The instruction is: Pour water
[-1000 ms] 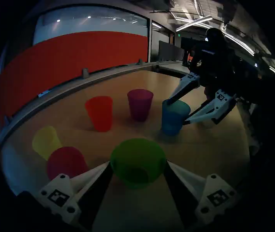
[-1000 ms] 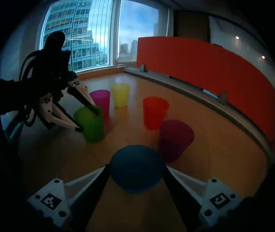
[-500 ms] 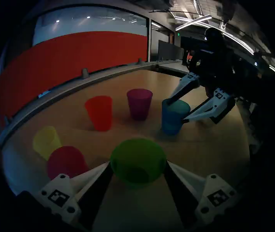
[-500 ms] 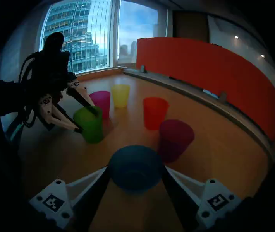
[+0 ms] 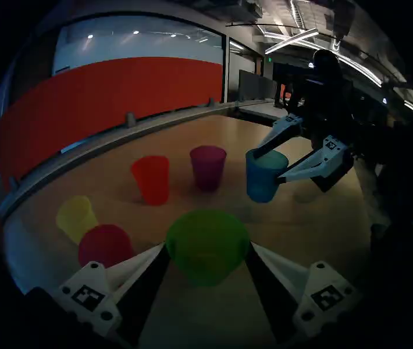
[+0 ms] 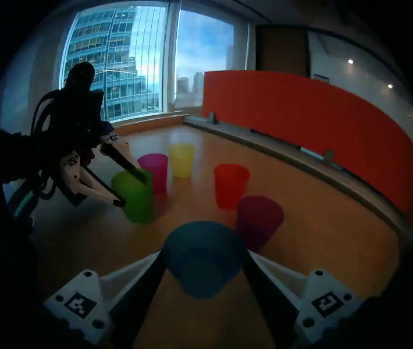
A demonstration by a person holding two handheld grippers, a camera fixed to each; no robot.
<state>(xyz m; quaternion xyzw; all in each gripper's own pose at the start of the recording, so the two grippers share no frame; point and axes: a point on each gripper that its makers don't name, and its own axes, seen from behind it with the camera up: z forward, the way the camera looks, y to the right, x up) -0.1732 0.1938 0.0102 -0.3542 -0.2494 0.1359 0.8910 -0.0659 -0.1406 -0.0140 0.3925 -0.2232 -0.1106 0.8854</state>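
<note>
Blue and green were the two cups you held: the green cup (image 5: 207,247) pinched between the fingers of your left gripper (image 5: 206,249), the blue cup (image 6: 203,264) pinched between the fingers of your right gripper (image 6: 203,259) near the purple cup (image 6: 259,218), while the orange cup (image 5: 151,179), yellow cup (image 5: 77,216) and pink cup (image 5: 104,244) stood on the wooden tabletop (image 5: 311,221).
</note>
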